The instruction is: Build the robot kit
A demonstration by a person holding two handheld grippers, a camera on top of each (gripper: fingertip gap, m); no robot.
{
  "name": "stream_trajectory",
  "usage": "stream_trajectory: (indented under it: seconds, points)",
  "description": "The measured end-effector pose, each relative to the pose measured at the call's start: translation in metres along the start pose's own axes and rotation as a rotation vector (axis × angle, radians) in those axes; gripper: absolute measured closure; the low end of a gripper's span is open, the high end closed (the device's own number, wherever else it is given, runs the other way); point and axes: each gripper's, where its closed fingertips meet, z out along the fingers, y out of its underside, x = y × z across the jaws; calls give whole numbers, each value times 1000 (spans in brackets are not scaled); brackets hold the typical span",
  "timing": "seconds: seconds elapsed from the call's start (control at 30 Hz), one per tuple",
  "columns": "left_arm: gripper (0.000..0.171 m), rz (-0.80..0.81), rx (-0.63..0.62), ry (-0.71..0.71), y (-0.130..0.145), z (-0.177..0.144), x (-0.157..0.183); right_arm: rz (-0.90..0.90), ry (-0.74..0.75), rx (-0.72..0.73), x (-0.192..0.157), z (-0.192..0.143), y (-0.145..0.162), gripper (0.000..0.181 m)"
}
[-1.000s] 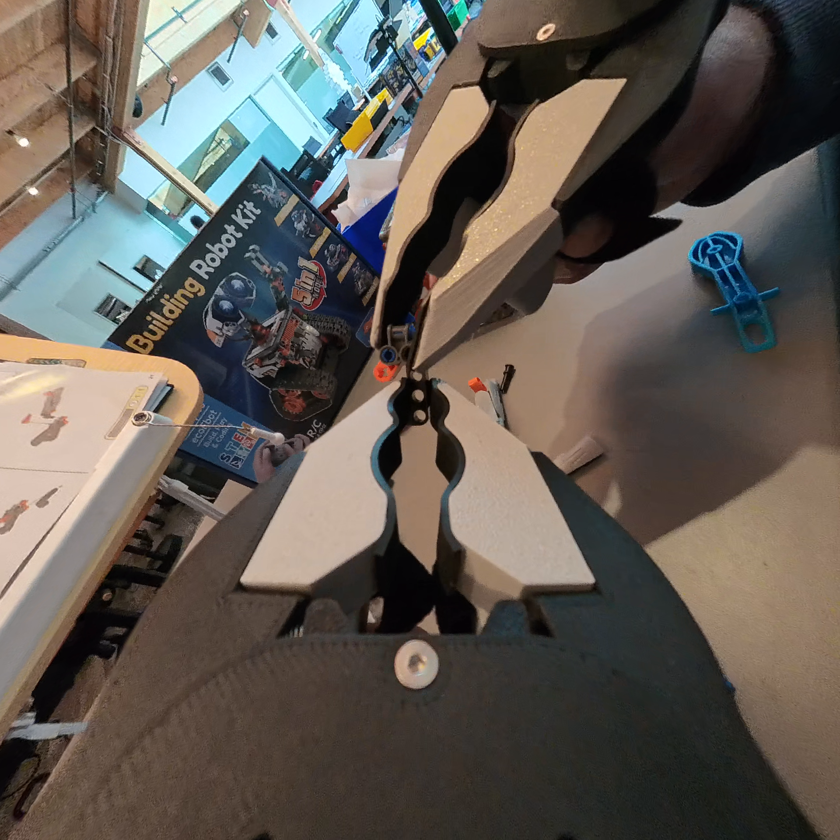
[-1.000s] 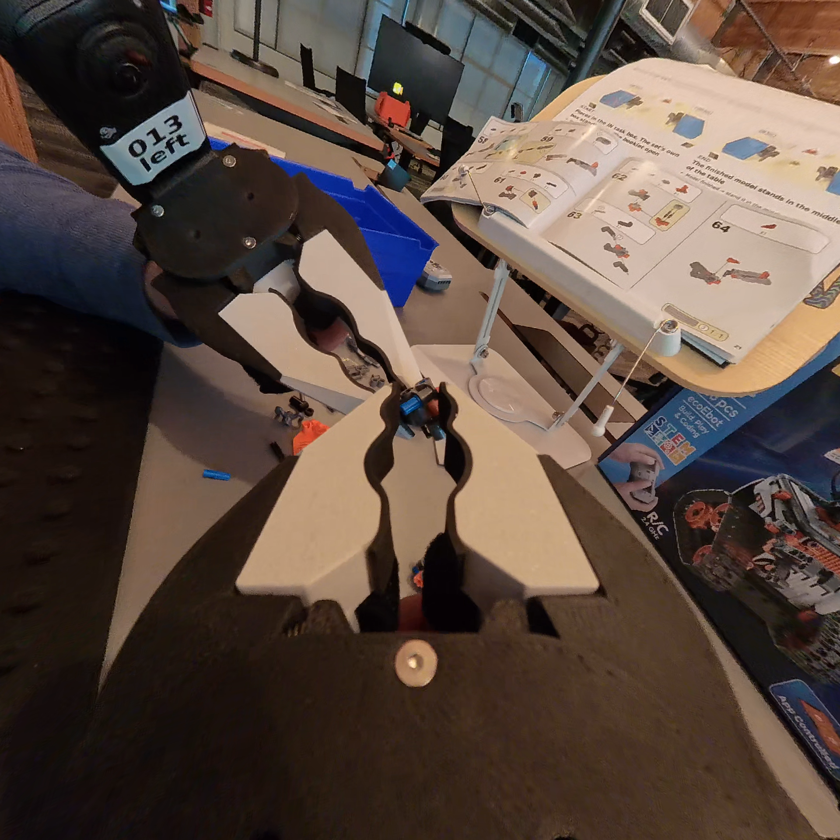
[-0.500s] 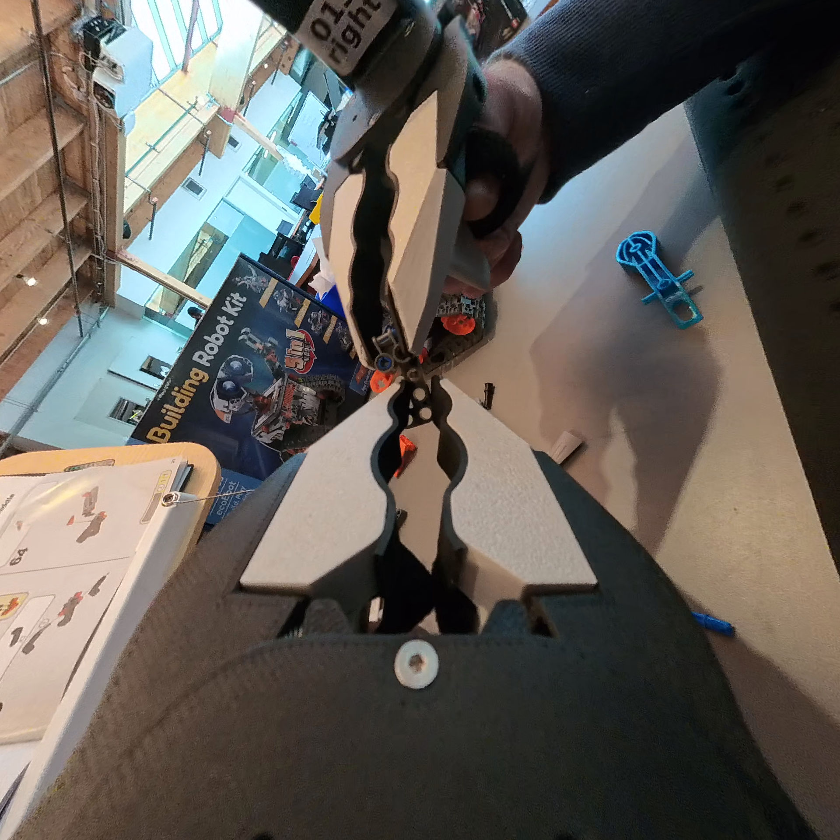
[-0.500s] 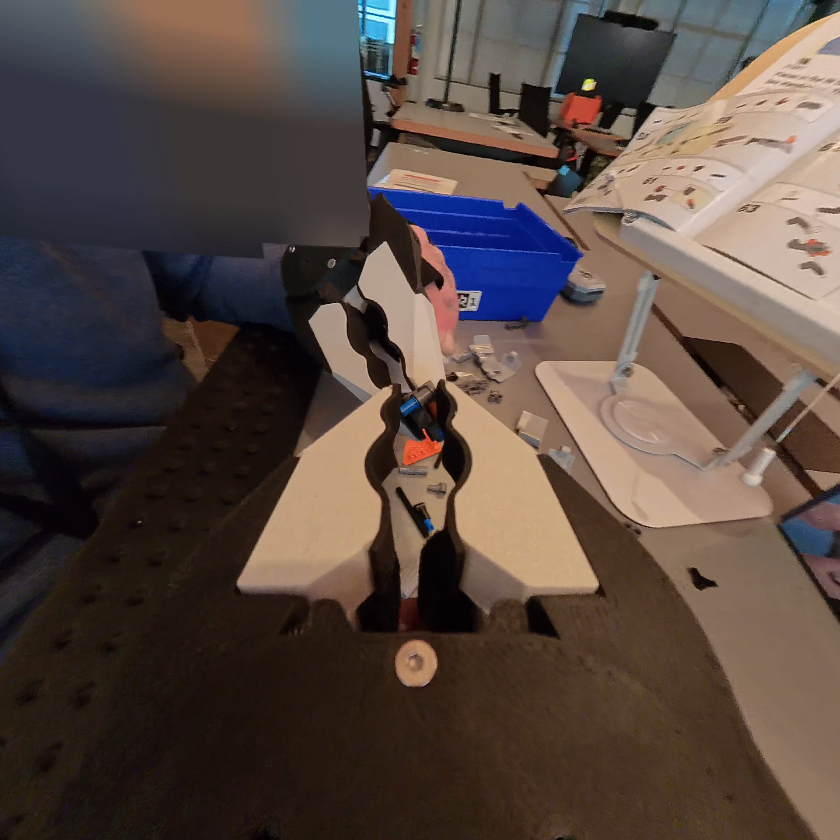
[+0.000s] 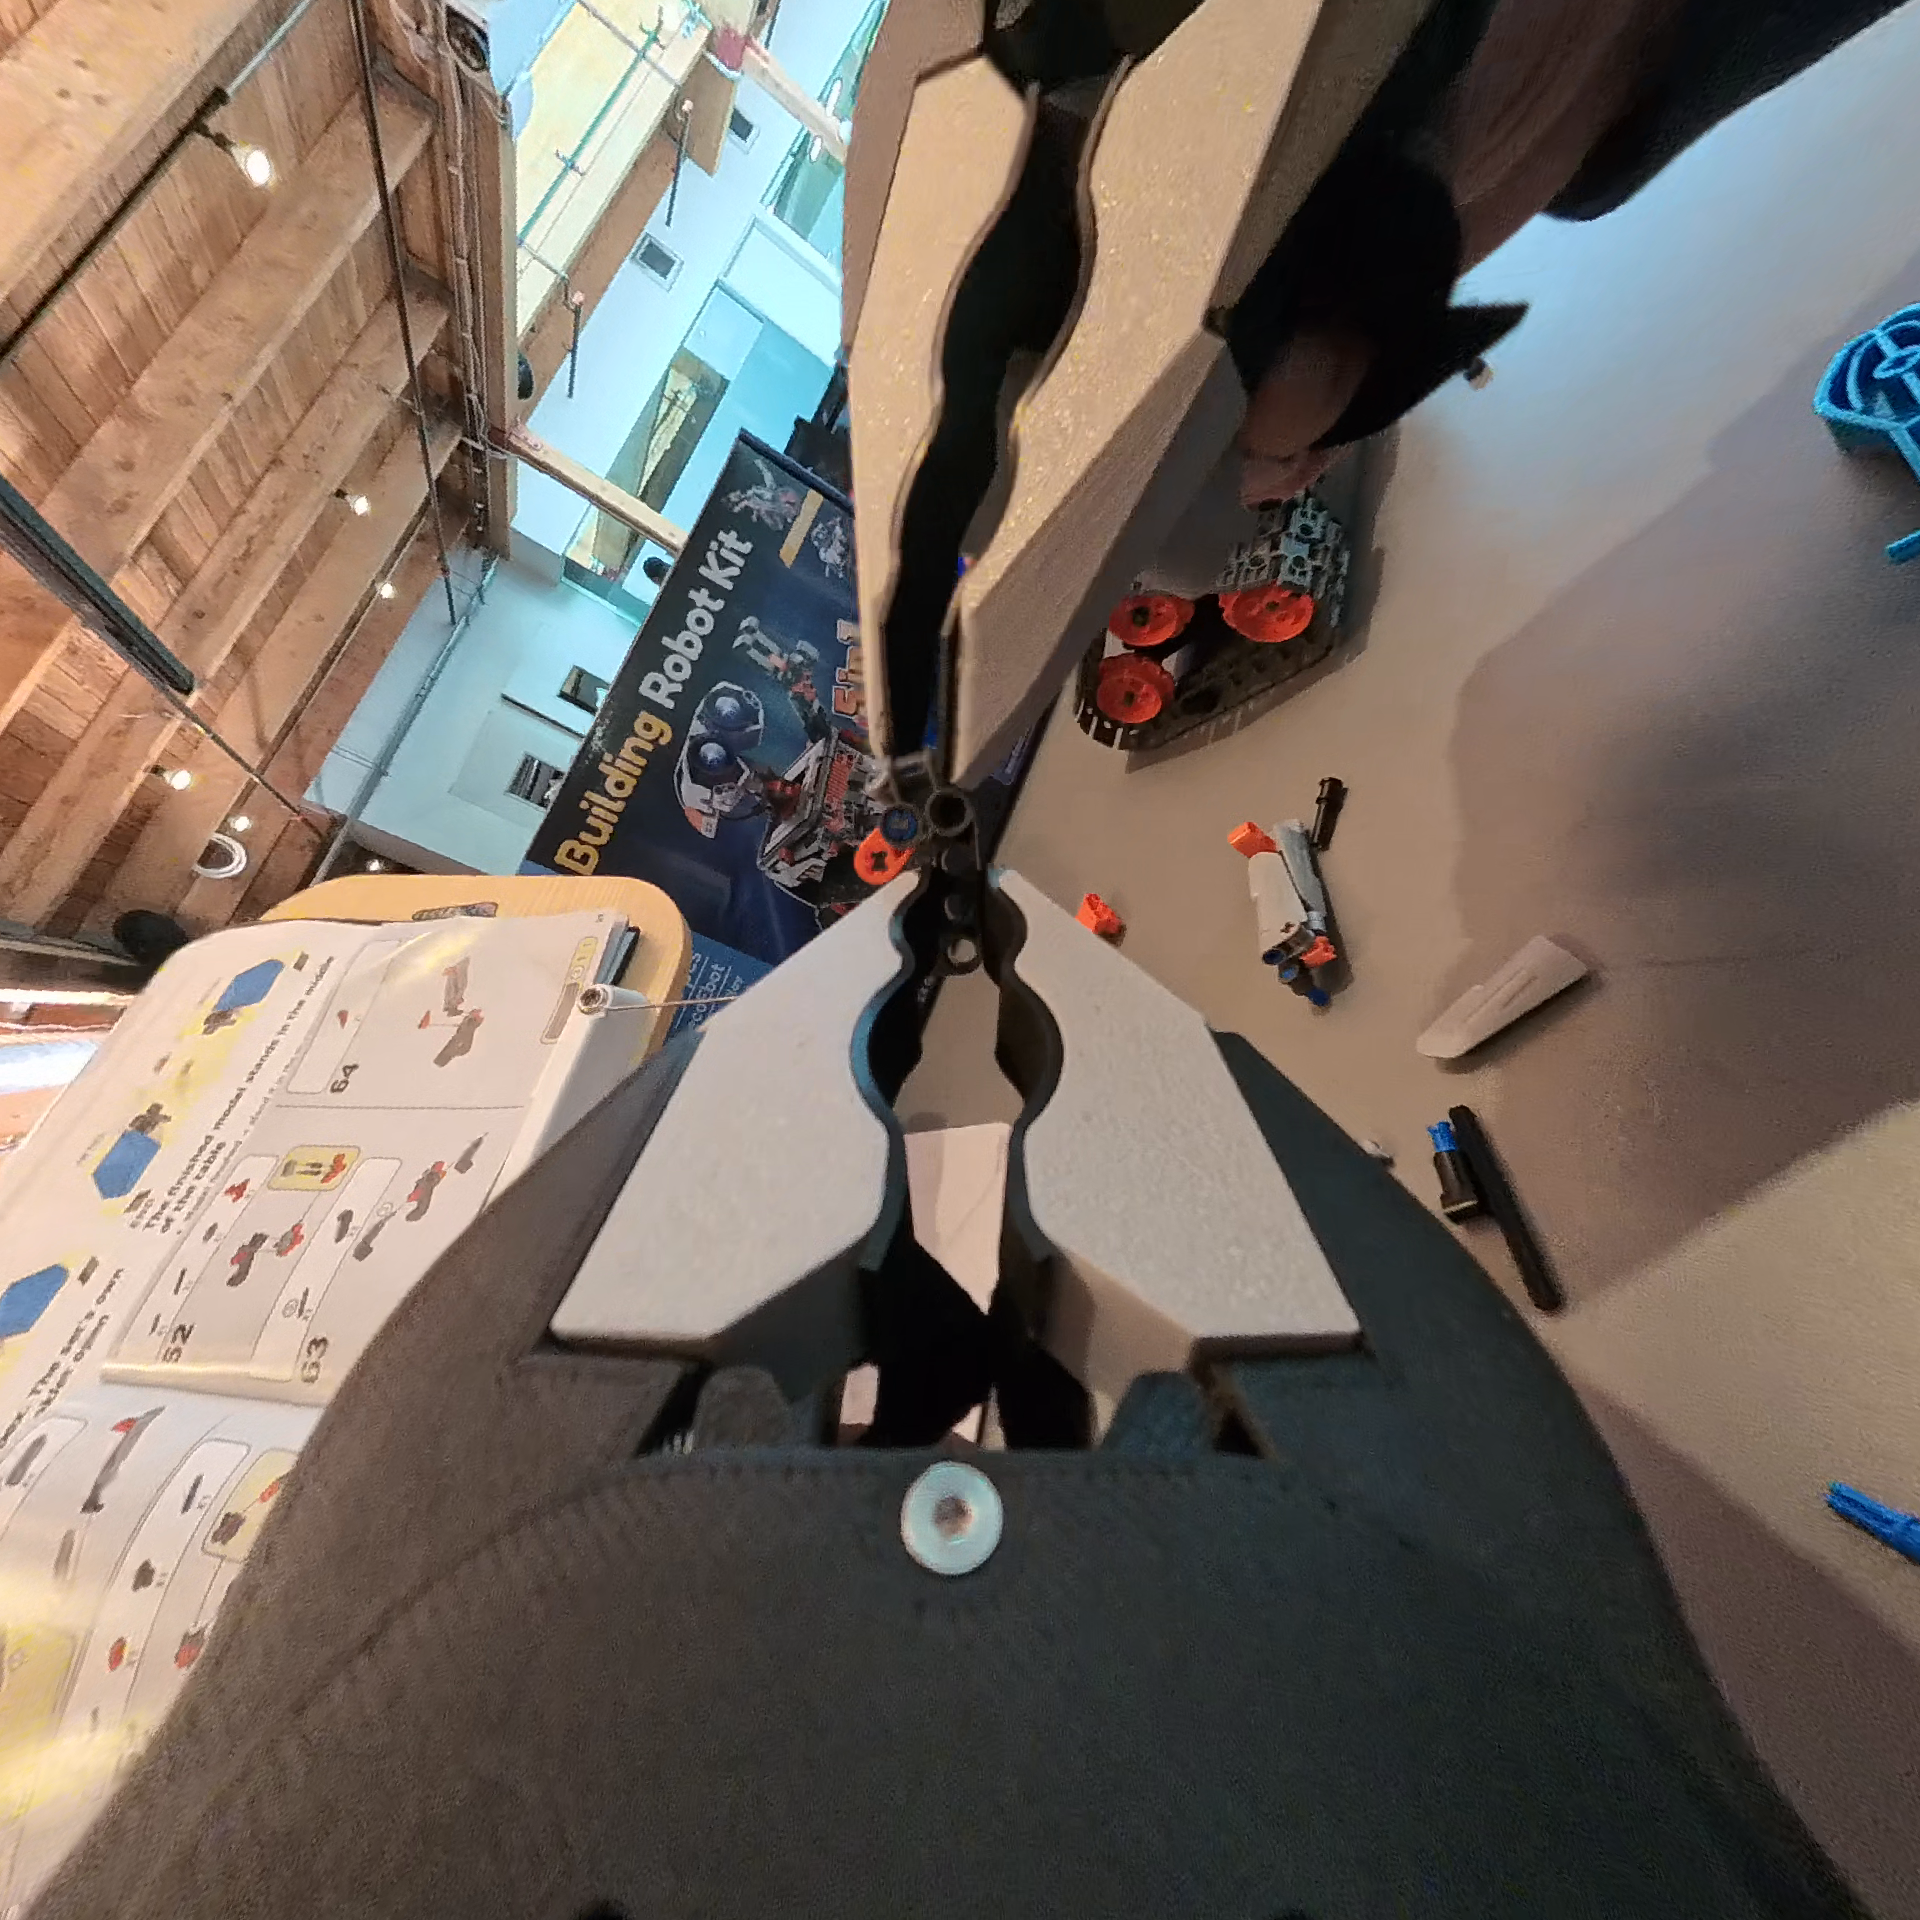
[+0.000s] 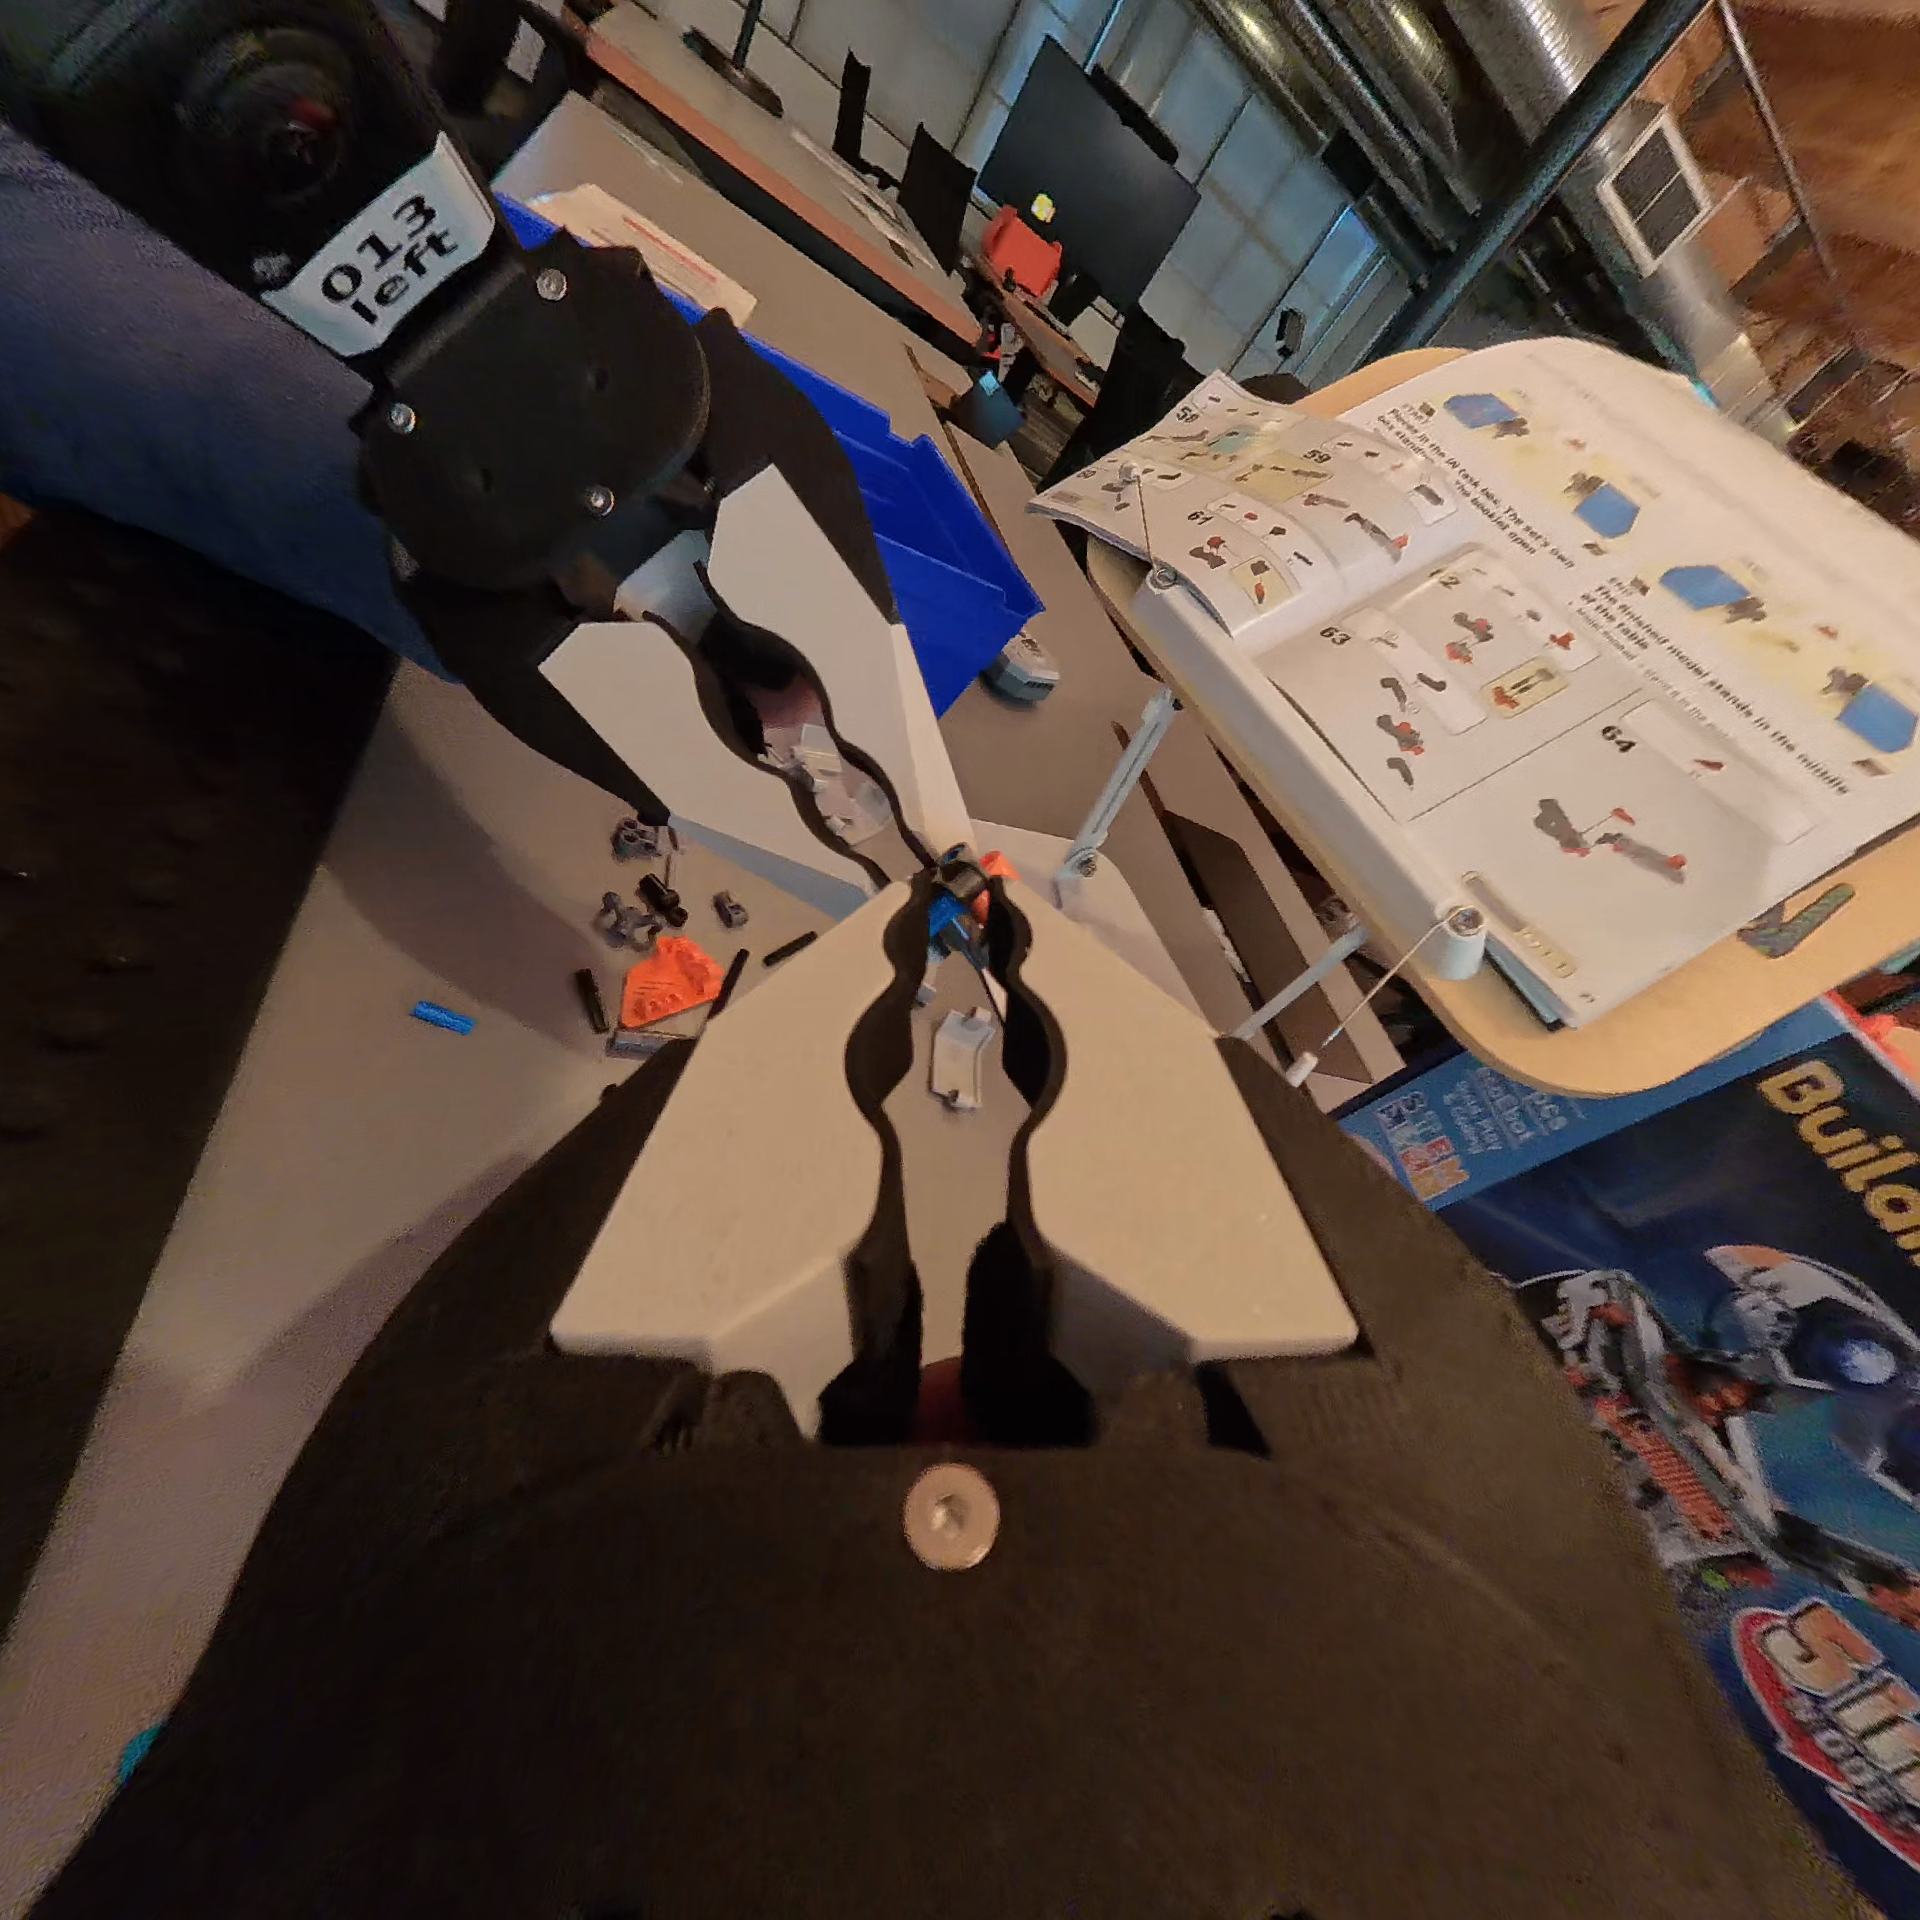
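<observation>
My left gripper point(image 5: 954, 896) is shut on a short black beam with holes point(image 5: 956, 914), held in the air above the table. The right gripper point(image 5: 920, 764) comes down from above, tip to tip with mine, shut on a small piece with a blue pin point(image 5: 900, 823) that meets the beam's end. In the right wrist view my right gripper point(image 6: 958, 894) is shut on the small blue and black piece point(image 6: 951, 902), with an orange bit point(image 6: 995, 864) at it. The left gripper point(image 6: 914, 847) reaches in from the upper left and touches it.
A tracked model with orange wheels point(image 5: 1210, 655), a small grey and orange assembly point(image 5: 1288, 899), loose pins and an orange part point(image 6: 670, 982) lie on the grey table point(image 5: 1662, 831). An instruction booklet point(image 6: 1507, 665) rests on a stand, beside a blue bin point(image 6: 935, 561) and the kit box point(image 5: 717, 717). My two grippers' fingertips are within a few centimetres of each other.
Both grippers have stayed tip to tip on the small assembly while the pair swung and tilted in the air. The right gripper now stands closer above the left one.
</observation>
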Motion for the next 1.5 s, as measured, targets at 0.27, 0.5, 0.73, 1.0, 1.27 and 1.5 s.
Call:
stream_trajectory:
  seconds: [0.27,0.5,0.73,1.0,1.27,1.5]
  points:
    - [167,-15,-55,-52,6,2,-10,-67,108,-18,10,1,-3,168]
    - [166,-38,-63,-66,5,3,-13,-208,176,-100,10,7,6,177]
    - [166,-65,-60,-61,6,6,-11,-164,187,-95,13,8,10,179]
    - [162,-114,-19,-40,0,7,-11,-55,144,-34,15,2,8,179]
    - [156,-167,13,-2,-6,7,-9,41,97,22,16,-1,6,180]
    - [154,-347,25,25,-8,7,-13,55,150,34,21,-1,6,180]
